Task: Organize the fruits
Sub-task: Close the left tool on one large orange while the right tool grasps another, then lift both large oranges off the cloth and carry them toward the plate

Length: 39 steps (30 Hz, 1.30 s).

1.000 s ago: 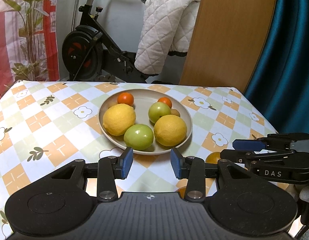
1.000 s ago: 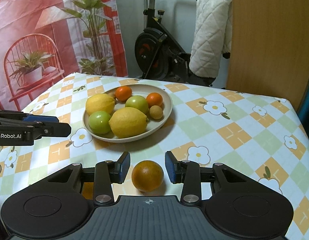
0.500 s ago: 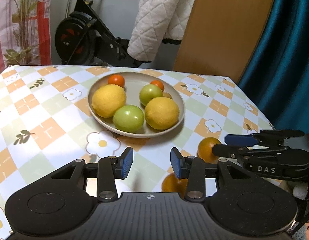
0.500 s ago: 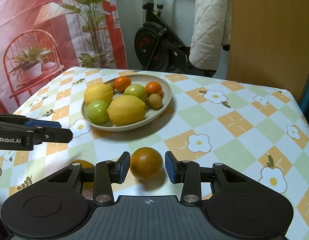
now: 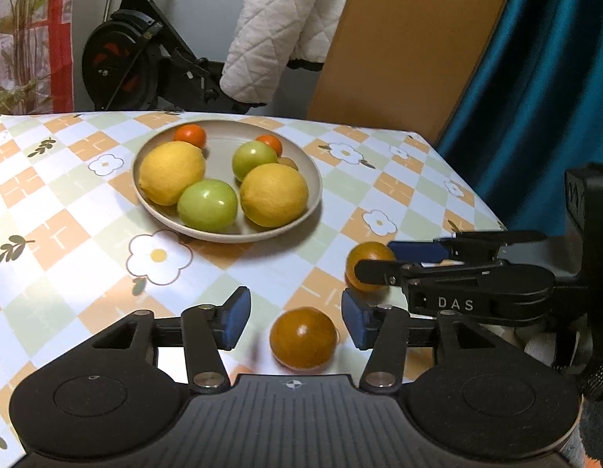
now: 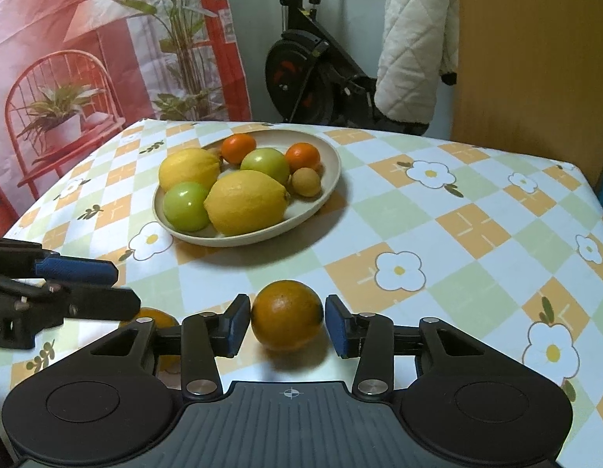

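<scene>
A beige plate (image 5: 221, 238) (image 6: 334, 160) holds two lemons, two green fruits, two small oranges and a little yellow fruit. On the tablecloth in front of it lie two oranges. One orange (image 5: 303, 338) sits between the pads of my left gripper (image 5: 295, 312), whose jaws are opening and stand clear of it on both sides. The other orange (image 6: 286, 315) (image 5: 366, 263) rests on the cloth between the pads of my right gripper (image 6: 287, 321). Those jaws are opening slightly and hug it closely without pressing. Each gripper shows side-on in the other's view.
The table with its checked flower cloth (image 6: 476, 230) ends close on the right beside a teal curtain (image 5: 535, 97). Behind the table stand an exercise bike (image 5: 118, 66) draped with a white quilted cloth (image 5: 278, 39) and a wooden panel (image 5: 410, 39).
My left gripper has tipped downward and its jaws have widened; an orange now lies between them. The right gripper's orange now sits further out, at the pads.
</scene>
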### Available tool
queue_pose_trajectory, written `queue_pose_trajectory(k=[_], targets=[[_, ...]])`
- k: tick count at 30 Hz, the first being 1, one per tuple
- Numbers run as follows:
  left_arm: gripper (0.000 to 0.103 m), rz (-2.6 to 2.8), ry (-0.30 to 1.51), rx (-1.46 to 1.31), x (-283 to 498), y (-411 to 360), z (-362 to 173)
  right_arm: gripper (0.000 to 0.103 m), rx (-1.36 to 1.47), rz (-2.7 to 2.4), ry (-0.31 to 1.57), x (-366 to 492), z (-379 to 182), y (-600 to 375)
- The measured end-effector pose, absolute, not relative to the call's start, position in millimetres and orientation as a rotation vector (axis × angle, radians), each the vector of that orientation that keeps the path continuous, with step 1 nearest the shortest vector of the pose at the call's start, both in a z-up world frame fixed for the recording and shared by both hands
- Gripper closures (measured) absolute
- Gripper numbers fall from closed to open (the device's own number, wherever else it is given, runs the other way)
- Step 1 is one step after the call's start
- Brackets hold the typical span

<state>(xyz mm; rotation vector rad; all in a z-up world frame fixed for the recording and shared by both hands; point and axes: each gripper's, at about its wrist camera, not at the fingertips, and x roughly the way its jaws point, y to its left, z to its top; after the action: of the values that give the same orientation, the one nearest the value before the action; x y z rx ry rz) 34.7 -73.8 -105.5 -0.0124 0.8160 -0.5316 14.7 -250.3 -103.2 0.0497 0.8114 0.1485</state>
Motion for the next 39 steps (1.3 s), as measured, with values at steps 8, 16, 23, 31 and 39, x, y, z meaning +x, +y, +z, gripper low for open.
queue_pose_trajectory(k=[8,16,23,31,39], targets=[[0.046,-0.545,0.839,0.036,32.8,-84.6,-115.2,0.069,0.049,0.160,0.791,5.6,-100.3,-250.4],[0.050,-0.535,0.854,0.091,35.8,-92.8,-127.0,0.069,0.056,0.160,0.785,0.5,-100.4,-252.9],[0.056,-0.537,0.860,0.093,36.5,-91.3,-129.2,0.069,0.060,0.158,0.782,-1.4,-100.8,-253.1],[0.056,-0.533,0.859,0.084,35.2,-87.3,-128.4,0.069,0.060,0.158,0.782,-1.3,-100.9,-253.4],[0.056,-0.535,0.843,0.068,33.3,-84.1,-125.9,0.069,0.061,0.158,0.782,-1.0,-101.2,-253.4]])
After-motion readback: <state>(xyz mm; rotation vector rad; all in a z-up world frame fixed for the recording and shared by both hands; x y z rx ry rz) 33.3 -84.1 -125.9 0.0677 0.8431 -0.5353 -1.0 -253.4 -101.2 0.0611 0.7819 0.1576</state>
